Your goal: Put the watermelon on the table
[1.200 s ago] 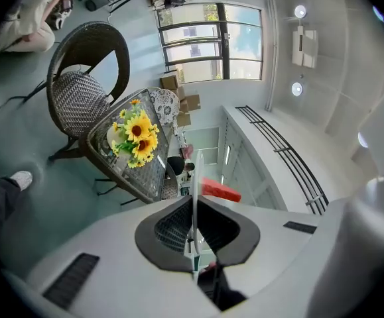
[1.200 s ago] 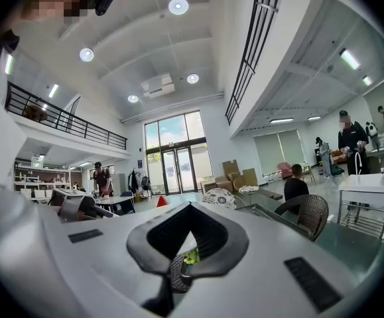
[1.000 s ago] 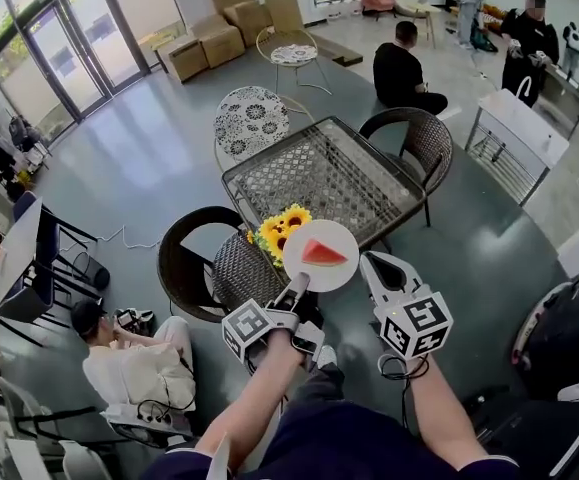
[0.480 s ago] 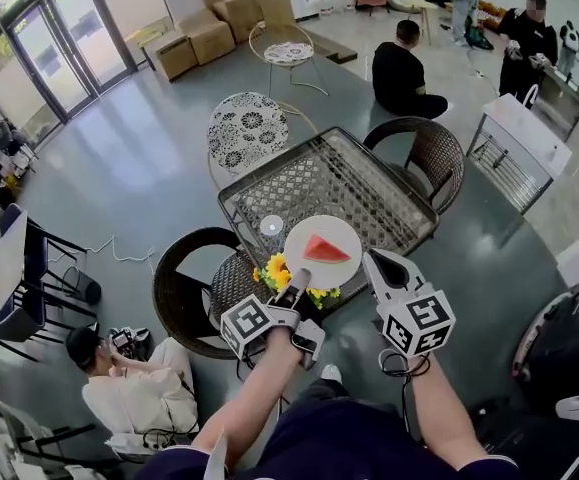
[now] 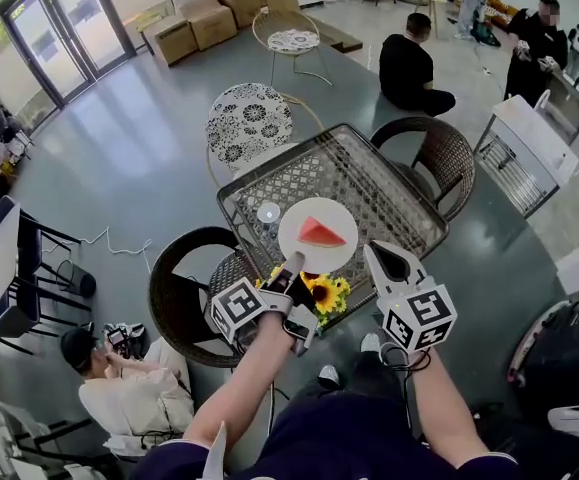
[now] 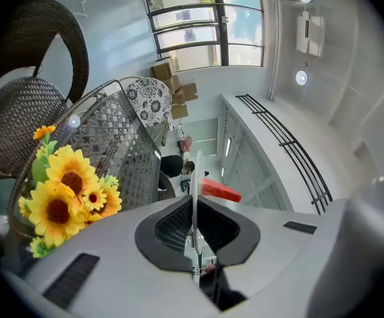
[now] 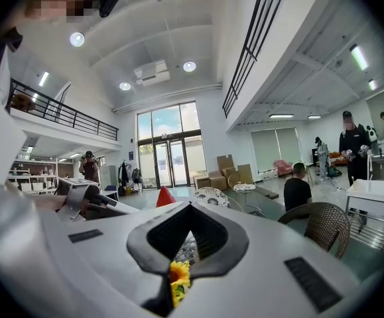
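Forearms (image 5: 252, 373) extend, left gripper (image 5: 294, 264) pinching the rim of the plate (image 5: 297, 224) bearing watermelon (image 5: 321, 233) over the table (image 5: 379, 183), right gripper (image 5: 379, 256) closed and empty, sunflowers (image 5: 325, 294) partly hidden.

The left hand-held gripper (image 5: 295, 264) and the right hand-held gripper (image 5: 373, 250) are cased in smooth white shells, and their jaws are lined with dark grey ribbed pads. A marker cube (image 5: 237, 309), white with black squares, is mounted on each. A black cable (image 5: 397, 366) is looped beneath the right one. Dark navy clothing (image 5: 339, 438) is worn.
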Motion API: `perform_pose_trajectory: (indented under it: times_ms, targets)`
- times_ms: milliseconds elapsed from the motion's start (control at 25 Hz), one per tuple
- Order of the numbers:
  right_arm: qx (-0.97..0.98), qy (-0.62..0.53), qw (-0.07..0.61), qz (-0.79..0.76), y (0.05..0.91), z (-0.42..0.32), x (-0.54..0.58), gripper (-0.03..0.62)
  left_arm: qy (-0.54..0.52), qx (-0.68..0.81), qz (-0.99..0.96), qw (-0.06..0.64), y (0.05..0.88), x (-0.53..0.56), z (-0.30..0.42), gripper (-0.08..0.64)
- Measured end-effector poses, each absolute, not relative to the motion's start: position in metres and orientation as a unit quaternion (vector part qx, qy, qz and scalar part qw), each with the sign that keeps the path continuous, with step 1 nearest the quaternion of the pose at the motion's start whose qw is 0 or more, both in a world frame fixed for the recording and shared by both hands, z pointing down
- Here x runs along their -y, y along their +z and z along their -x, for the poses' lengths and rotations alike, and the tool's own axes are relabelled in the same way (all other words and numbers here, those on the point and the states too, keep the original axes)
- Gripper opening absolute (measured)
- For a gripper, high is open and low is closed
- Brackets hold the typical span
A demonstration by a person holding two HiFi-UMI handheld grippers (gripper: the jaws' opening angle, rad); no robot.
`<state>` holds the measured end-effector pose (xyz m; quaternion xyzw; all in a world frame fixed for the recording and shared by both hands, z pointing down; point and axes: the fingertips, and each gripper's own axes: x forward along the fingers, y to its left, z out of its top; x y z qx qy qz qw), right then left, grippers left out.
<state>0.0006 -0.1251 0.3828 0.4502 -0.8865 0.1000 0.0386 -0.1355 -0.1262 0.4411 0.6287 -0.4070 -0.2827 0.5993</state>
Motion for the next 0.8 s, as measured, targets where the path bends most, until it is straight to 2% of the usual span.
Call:
perform_pose_trajectory:
  times_ms: [800]
  targets:
    - [0.917, 0.12, 0.051, -0.377, 0.41, 0.019, 0.273, 0.003, -0.267, 0.391, -0.64, 0.605, 0.462, 0.275, 0.154, 0.016]
